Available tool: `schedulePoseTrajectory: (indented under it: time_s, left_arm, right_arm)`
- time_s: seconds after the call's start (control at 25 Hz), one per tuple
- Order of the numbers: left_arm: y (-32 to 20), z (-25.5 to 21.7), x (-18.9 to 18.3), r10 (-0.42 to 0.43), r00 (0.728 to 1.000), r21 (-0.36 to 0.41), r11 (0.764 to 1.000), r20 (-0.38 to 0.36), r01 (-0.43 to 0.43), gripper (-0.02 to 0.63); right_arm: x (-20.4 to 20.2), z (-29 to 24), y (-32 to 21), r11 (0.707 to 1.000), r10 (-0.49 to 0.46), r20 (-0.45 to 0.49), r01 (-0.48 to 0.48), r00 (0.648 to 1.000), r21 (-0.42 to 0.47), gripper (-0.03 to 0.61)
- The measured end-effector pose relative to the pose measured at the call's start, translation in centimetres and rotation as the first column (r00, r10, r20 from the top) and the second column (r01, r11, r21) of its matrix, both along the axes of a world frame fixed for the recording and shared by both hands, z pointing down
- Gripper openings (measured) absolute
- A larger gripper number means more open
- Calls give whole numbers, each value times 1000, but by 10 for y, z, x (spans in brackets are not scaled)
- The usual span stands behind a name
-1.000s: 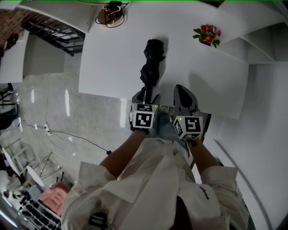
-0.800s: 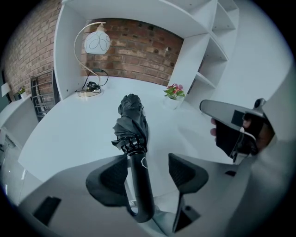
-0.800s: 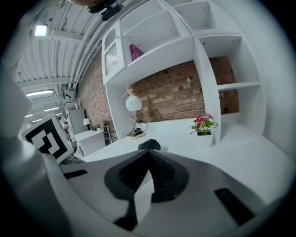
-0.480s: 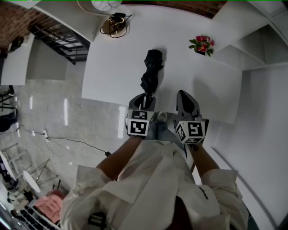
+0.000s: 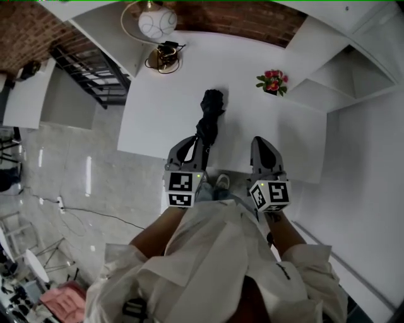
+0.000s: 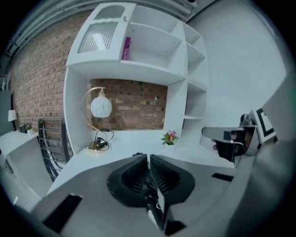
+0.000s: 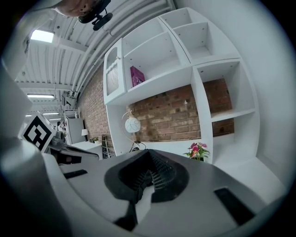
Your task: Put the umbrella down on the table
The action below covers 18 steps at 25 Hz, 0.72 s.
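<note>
The black folded umbrella lies on the white table, running lengthwise away from the person. Its handle end is at the table's near edge and its other end points toward the back. The left gripper hangs over that near edge, right at the handle end. In the left gripper view its jaws have just been closing and now meet pad to pad. No thing is clamped at the tips of the left gripper. In the narrow slit behind the pads a dark, slim piece shows against the white of the table. It looks like the umbrella's handle end lying underneath and not something pinched. A small dark tip of it peeps out just beyond the jaws. The right gripper is held beside the left, well to the right of the umbrella and apart from it. In the right gripper view its jaws are also drawn together and empty — only white surface shows through the gap behind the pads. At the back right of the table stands a small bunch of pink flowers, far from the umbrella. At the back left there is a lamp with a round white globe, and a coiled cord lies at its foot. White shelves rise against a brick wall behind the table.
</note>
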<state>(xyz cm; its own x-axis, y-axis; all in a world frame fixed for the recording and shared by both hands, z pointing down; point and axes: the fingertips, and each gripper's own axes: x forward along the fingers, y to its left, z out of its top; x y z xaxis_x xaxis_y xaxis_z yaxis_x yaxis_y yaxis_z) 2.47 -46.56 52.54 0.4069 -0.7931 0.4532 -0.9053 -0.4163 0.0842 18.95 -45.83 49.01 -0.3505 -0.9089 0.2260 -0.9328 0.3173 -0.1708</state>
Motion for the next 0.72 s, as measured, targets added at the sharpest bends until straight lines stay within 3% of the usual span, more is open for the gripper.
schedulePoseTrajectory:
  time_s: [0.32, 0.52, 0.72]
  left_arm:
    - [-4, -79, -24, 7, 1000, 248, 969, -14, -4, 34]
    - [-4, -114, -47, -27, 1000, 335, 942, -13, 30, 34]
    - [1, -148, -72, -69, 996, 395, 915, -61, 88, 29]
  right_arm:
    - [13, -52, 4, 996, 21, 19, -22, 1000, 88, 17]
    - [25, -81, 8, 988, 43, 37, -48, 998, 146, 17]
    - [41, -106, 11, 981, 74, 41, -80, 996, 178, 17]
